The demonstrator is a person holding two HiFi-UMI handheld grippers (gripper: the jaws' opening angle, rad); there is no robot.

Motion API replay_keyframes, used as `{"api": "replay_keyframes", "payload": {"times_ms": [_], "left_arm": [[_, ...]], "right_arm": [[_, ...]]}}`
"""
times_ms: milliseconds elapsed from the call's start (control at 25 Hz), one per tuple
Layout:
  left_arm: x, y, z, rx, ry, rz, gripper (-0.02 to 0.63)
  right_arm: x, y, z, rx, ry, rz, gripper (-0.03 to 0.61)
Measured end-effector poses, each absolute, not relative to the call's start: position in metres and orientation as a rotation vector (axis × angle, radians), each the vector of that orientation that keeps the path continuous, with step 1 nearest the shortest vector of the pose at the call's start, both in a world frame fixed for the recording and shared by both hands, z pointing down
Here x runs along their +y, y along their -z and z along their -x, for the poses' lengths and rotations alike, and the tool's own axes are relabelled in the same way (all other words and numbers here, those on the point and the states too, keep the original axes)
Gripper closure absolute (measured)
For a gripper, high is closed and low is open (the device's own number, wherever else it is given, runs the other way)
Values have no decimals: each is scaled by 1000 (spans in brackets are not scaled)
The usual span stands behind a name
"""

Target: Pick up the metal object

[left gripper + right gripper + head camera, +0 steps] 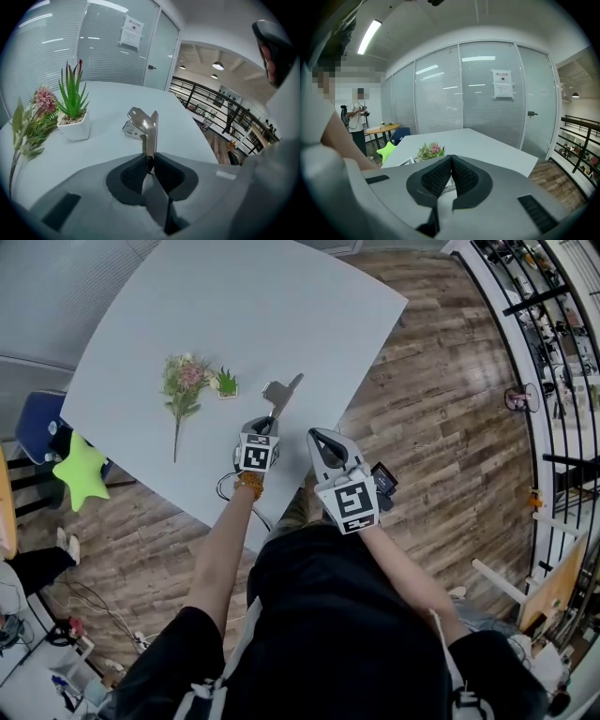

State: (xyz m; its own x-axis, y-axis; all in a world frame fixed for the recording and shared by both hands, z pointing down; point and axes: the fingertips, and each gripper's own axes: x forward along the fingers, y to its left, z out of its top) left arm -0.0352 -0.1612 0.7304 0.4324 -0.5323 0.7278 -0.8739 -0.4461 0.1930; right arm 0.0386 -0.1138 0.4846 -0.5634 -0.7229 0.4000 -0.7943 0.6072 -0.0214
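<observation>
Between the jaws of the left gripper (150, 161), clamped edge-on, sits the metal bracket (140, 123); stiff, thin, slick, likely light; flat tail grips best; right gripper (451, 164) closed, empty.

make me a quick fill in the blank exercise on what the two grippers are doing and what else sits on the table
1. The left gripper has its fingers shut on the ___.
2. The right gripper has its fingers pressed together with ___ between them.
3. The small green plant on the table stands in a ___ pot.

Missing words: metal object; nothing; white
</observation>
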Motion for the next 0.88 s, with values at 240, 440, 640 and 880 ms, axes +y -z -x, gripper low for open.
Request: {"api": "replay_keyframes", "payload": {"times_ms": [240,440,640,880], "left_arm": [[-134,-731,34,-1159,-788,-2110,560],[-102,-734,32,-1080,-772,-2071,566],[-75,-734,35,-1102,-825,-2106,572],[-54,-734,41,-1125,-844,-2099,577]], "right_arm": [[-107,-482,-38,-2495,-280,-1215,578],[-100,-482,-35,-2509,-284,-1196,578],[-91,-482,-33,-2521,-280,-1178,578],[-82,-486,-33,-2520,-297,-1169,578]]}}
